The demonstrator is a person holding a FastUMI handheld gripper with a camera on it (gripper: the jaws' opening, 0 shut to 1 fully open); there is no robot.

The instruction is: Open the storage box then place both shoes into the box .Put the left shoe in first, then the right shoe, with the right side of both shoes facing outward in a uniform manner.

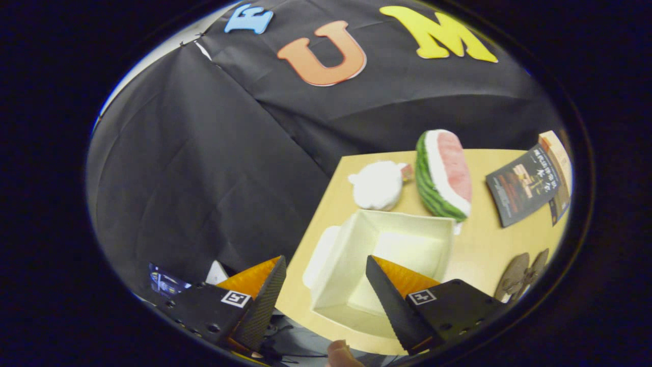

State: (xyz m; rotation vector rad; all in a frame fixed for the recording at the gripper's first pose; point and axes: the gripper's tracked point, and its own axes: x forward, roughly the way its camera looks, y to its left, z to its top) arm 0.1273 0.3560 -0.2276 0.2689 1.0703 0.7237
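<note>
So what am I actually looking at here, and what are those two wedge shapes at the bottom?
Those wedges are the two fingers of a hand-held gripper; a person carries it, and the camera rides on it, looking forward along the fingers. They stand open and hold nothing. Between and just ahead of them sits an open white storage box, empty inside, on a wooden table. Beyond the box lie a white plush toy and a watermelon-slice toy, with a dark booklet beside them. A brownish shoe lies off to the side of the box.
</note>
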